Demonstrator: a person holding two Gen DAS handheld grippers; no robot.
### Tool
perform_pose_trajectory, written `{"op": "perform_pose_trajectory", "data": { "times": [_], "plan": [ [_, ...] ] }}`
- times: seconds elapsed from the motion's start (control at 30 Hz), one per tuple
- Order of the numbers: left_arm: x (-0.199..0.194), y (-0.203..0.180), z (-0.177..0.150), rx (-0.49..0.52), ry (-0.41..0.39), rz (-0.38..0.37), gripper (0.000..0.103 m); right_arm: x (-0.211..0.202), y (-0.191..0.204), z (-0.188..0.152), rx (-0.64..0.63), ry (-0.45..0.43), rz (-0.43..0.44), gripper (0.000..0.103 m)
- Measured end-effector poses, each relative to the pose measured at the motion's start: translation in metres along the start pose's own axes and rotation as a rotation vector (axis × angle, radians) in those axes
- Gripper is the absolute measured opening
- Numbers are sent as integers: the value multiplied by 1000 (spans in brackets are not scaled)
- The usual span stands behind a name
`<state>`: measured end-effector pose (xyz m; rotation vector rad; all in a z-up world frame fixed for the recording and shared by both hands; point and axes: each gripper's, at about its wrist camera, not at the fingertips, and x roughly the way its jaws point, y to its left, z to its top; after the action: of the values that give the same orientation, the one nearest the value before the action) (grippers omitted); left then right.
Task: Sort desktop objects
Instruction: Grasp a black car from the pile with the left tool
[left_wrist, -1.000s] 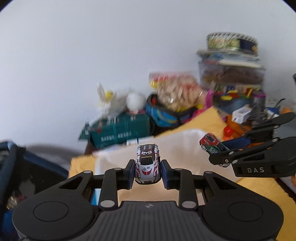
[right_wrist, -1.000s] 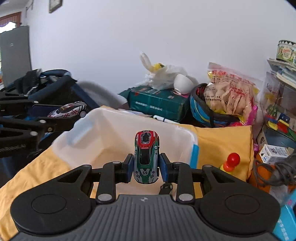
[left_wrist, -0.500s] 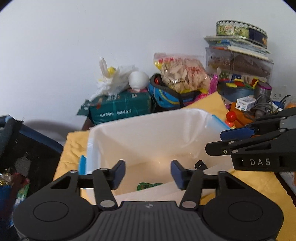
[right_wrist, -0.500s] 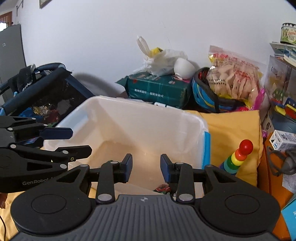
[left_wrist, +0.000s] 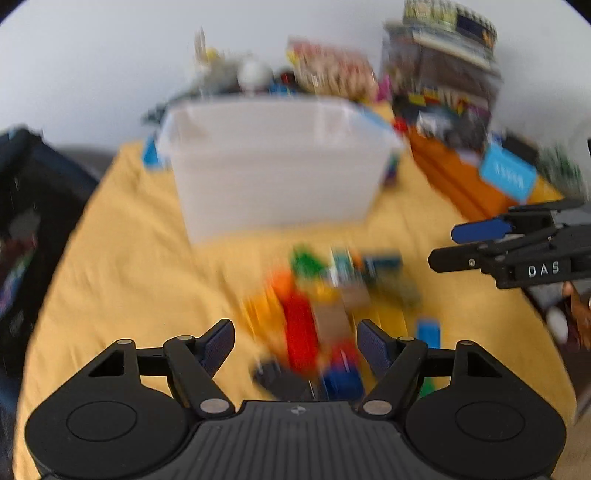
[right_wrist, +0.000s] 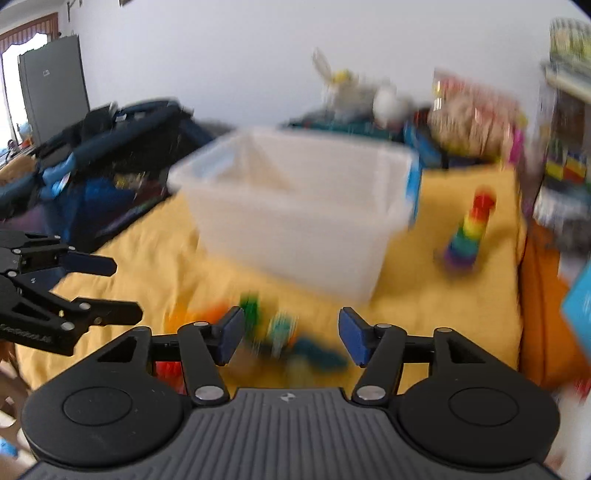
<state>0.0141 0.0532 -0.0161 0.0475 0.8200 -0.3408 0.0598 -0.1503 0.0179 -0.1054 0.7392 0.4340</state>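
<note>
Left wrist view: left hand-held gripper (left_wrist: 295, 341) released over blurred toy pile (left_wrist: 325, 314) (before white bin (left_wrist: 273, 173)); right hand-held gripper (right_wrist: 291, 338) likewise spread, empty.

Blurred colourful toy pile (left_wrist: 332, 306) before white bin (left_wrist: 273, 166)

Left claw (left_wrist: 295, 341): matte black plastic, ribbed grey-black centre housing with a small logo, two round discs at the sides, triangular cut-outs in the linkage arms, silver screws at the pivots, dark blue ridged pads (left_wrist: 219, 345) on the fingers. Right claw (right_wrist: 291, 336): same black build, ribbed housing, silver screws, blue pads (right_wrist: 349, 339). Seen side-on in the left view, the right claw shows white "DAS" lettering on its black body; faint lettering on the left claw in the right view is unreadable.
</note>
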Motion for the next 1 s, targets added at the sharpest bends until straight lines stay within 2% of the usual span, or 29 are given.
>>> {"op": "perform_pose_trajectory", "data": {
  "times": [0.1, 0.2, 0.3, 0.4, 0.47, 0.5, 0.57, 0.63, 0.67, 0.73, 0.8, 0.9, 0.97, 1.0],
  "plan": [
    [3, -9, -24, -20, 56, -39, 76, 3, 1, -30, 10, 82, 25, 58],
    [7, -15, -36, -12, 100, -44, 76, 2, 7, -52, -16, 147, 25, 56],
    [10, -16, -40, -7, 108, -35, 76, 0, 20, -69, -50, 184, 41, 54],
    [11, -17, -39, -20, 105, -61, 73, 4, 30, -81, -74, 217, 57, 50],
    [9, -20, -43, -2, 103, -42, 72, 8, 37, -84, -108, 237, 51, 49],
    [10, -20, -41, 11, 100, -4, 71, 7, 39, -84, -119, 233, 51, 49],
    [14, -17, -32, 25, 86, 64, 64, 3, 39, -84, -127, 217, 47, 49],
    [20, -8, -21, -17, 91, 56, 34, 3, 38, -85, -112, 220, 41, 49],
    [24, -3, -17, -56, 100, 51, 31, 4, 38, -86, -101, 225, 36, 49],
    [35, 6, -11, -145, 142, 50, 33, 5, 37, -88, -90, 234, 26, 50],
    [43, 8, -11, -183, 166, 84, 34, 4, 37, -88, -85, 232, 18, 50],
    [50, 6, -8, -175, 187, 87, 43, 2, 36, -87, -80, 222, 2, 50],
    [61, 5, -11, -159, 232, 92, 42, 2, 35, -88, -71, 222, -2, 51],
    [61, 4, -13, -146, 213, 88, 42, 3, 34, -87, -64, 227, -3, 51]
  ]
}}
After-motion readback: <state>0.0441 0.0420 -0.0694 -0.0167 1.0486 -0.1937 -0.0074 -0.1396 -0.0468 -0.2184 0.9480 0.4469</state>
